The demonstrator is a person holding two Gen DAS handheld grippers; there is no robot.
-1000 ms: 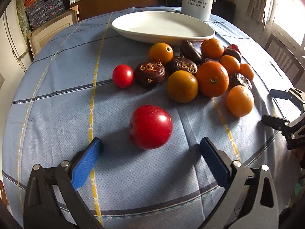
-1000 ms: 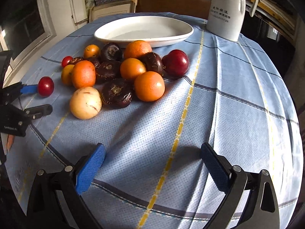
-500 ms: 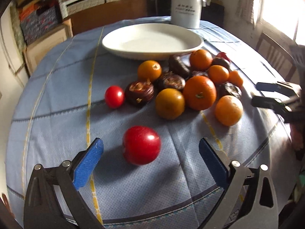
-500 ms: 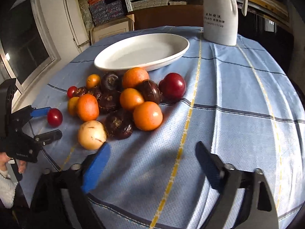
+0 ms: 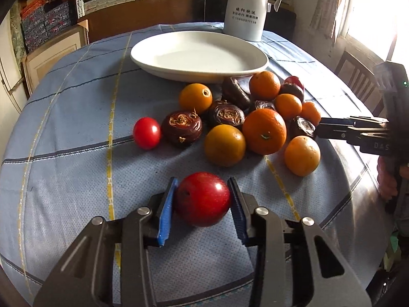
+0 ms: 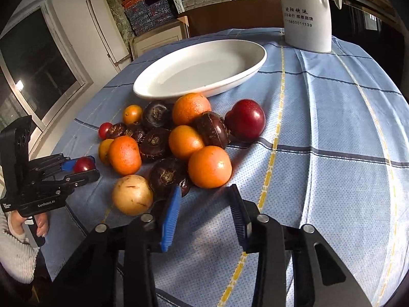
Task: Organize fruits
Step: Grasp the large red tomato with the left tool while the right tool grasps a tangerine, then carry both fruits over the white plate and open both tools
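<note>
A large red fruit lies on the blue checked cloth near the front. My left gripper is closing on it, both blue pads touching its sides; the right wrist view shows the same grip. Behind it sits a heap of oranges, dark brown fruits and a small red fruit. The white oval dish stands empty beyond the heap. My right gripper is shut, jaws drawn in with nothing between them, its tips just short of an orange and a dark fruit.
A white jug stands behind the dish. A pale yellow fruit and a dark red fruit flank the heap. A chair stands at the table's right edge; shelves and boxes line the far wall. A hand holds the left gripper.
Both grippers have gone from wide open to drawn in. The left jaws came in onto the red fruit. The right gripper has moved nearer to the heap and closed on nothing.
</note>
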